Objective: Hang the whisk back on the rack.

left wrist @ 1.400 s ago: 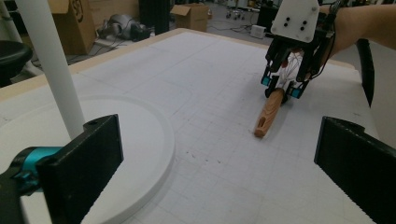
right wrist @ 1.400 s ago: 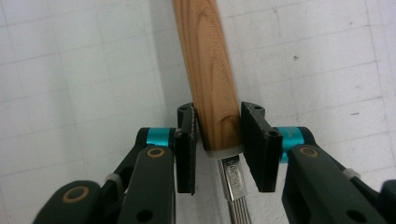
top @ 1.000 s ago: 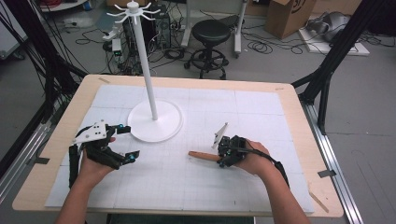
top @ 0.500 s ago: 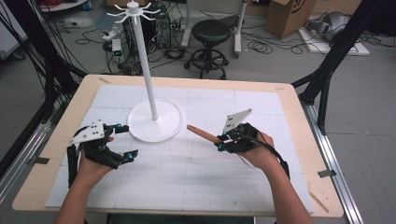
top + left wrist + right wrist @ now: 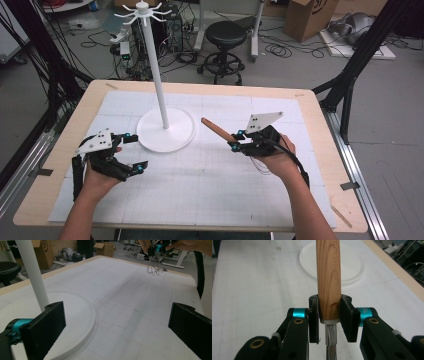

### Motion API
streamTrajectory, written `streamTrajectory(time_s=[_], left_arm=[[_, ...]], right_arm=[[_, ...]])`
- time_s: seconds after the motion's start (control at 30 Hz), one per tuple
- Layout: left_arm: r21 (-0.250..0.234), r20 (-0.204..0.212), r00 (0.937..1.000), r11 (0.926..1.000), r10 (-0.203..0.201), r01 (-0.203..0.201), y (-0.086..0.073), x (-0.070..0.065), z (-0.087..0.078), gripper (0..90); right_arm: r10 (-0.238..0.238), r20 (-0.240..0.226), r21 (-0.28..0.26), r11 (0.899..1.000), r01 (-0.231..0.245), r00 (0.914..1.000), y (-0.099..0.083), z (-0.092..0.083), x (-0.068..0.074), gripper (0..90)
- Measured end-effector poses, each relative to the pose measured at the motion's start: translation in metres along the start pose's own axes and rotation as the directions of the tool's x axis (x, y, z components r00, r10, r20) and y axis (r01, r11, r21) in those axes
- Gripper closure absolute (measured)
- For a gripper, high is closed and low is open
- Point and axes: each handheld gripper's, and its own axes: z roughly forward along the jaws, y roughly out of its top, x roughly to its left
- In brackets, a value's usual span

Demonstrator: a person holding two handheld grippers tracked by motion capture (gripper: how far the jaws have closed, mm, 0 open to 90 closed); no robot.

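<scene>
A whisk with a wooden handle [image 5: 217,129] is held above the white mat, its handle pointing up and left toward the stand. My right gripper [image 5: 235,142] is shut on the handle's lower end, just above the metal collar [image 5: 329,322]. The handle [image 5: 328,277] rises between the jaws in the right gripper view. The whisk's wires [image 5: 155,266] hang below the hand. My left gripper [image 5: 136,151] rests low at the table's left, open with nothing between its jaws. A white hook stand [image 5: 159,85] rises from a round base [image 5: 167,131] between the two grippers.
The stand's hooks [image 5: 142,10] spread out at its top. A white gridded mat [image 5: 210,180] covers the wooden table [image 5: 320,115]. Beyond the table are a stool [image 5: 227,35], cables and cardboard boxes. The stand's base [image 5: 75,315] lies just beside my left gripper's left jaw.
My right gripper has lifted the whisk off the mat and carried it up and to the right, handle now tilted upward. The left gripper has hardly moved.
</scene>
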Motion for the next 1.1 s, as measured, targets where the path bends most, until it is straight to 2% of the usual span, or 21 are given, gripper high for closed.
streamTrajectory(time_s=[0.13,0.3,0.43,0.8,1.1], left_arm=[[0.002,0.001,1.0,1.0,0.001,-0.001,0.0,0.0,0.0,1.7],[0.002,0.002,1.0,1.0,0.0,0.0,0.0,0.001,0.0,1.7],[-0.002,0.001,1.0,1.0,0.005,-0.005,0.0,0.0,-0.001,1.7],[-0.001,0.002,1.0,1.0,0.002,-0.002,0.0,0.0,-0.001,1.7],[-0.003,-0.001,1.0,1.0,-0.001,0.001,0.0,0.0,-0.001,1.7]], right_arm=[[0.068,0.01,-0.081,0.994,-0.067,0.9976,0.007,-0.005,-0.003,71.5],[0.11,0.013,-0.176,0.979,-0.107,0.9938,0.02,-0.011,-0.006,71.5],[0.123,0.033,-0.183,0.976,-0.115,0.9919,0.029,-0.01,-0.01,71.4],[0.158,0.047,-0.223,0.964,-0.144,0.9863,0.052,-0.012,-0.022,71.4],[0.17,0.075,-0.251,0.957,-0.147,0.9825,0.072,-0.014,-0.033,71.4]])
